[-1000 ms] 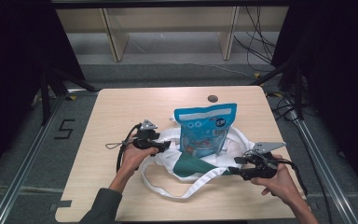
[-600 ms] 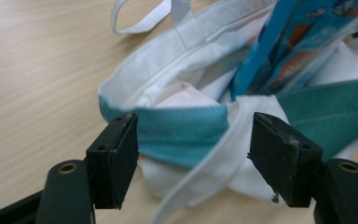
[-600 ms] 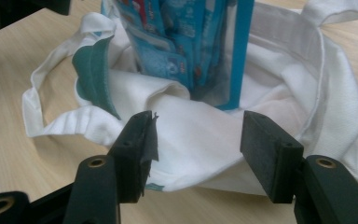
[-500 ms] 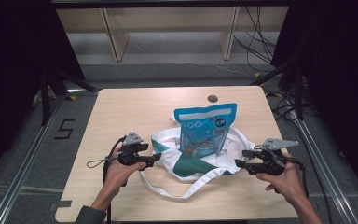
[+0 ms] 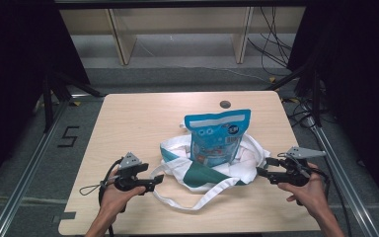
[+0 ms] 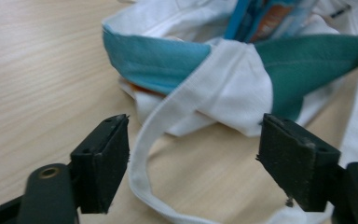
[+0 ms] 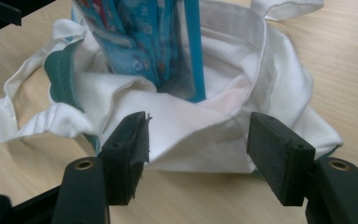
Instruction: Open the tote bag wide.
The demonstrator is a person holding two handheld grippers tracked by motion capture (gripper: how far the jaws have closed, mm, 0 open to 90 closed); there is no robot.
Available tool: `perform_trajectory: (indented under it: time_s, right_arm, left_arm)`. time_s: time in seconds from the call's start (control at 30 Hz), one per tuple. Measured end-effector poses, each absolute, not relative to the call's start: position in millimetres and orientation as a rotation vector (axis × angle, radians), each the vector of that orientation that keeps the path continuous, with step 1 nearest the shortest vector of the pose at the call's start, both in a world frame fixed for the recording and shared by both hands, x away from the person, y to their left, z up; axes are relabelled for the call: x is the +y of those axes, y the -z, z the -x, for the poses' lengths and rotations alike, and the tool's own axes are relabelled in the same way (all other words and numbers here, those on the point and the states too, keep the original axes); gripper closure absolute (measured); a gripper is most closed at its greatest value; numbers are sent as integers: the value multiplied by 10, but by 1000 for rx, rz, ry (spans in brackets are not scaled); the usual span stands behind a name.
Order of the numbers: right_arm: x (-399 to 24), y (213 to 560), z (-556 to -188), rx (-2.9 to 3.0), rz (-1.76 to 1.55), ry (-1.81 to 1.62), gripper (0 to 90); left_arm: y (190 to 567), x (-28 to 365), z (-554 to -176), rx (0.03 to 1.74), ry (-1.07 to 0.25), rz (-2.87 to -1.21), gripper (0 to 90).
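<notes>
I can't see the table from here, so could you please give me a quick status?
Left gripper and right gripper open, fingers just spread, nothing held. Blue pouch upright in the white tote bag. Handle strap loose between left fingers.

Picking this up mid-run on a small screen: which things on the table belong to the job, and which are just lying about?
In the job:
- white and teal tote bag
- blue snack pouch standing in the bag
- left gripper, open, by the bag's strap
- right gripper, open, at the bag's rim

Lying about:
- dark round spot near the table's far edge
</notes>
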State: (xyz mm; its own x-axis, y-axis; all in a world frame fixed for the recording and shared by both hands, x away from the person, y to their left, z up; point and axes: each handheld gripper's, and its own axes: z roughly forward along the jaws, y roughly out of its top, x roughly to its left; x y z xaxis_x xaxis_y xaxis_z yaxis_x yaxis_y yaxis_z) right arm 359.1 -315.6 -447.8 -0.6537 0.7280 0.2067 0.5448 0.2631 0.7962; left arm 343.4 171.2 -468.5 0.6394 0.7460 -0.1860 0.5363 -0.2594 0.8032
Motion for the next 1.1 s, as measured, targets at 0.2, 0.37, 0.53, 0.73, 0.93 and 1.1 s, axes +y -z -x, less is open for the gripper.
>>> perform_trajectory:
  time_s: [0.2,0.37,0.53,0.73,0.93,1.1]
  right_arm:
    - [-3201,4512,-3552,2333,-1201,-1329,376]
    - [-3231,4577,-3524,2330,-1227,-1299,365]
    - [-3289,4672,-3345,2344,-1214,-1286,356]
    - [-3302,4758,-3229,2352,-1201,-1269,349]
    - [-3253,4827,-3166,2397,-1169,-1229,349]
    - [-3232,4879,-3082,2418,-1175,-1229,344]
  left_arm:
    - [4756,1708,-3264,1005,-292,-1941,235]
    - [4798,1713,-3150,974,-329,-1953,219]
    - [4841,1745,-3061,994,-305,-1901,178]
    - [4881,1780,-2964,1008,-312,-1890,153]
    - [4955,1800,-2907,1023,-316,-1926,153]
    - [4975,1794,-2855,1010,-323,-1934,153]
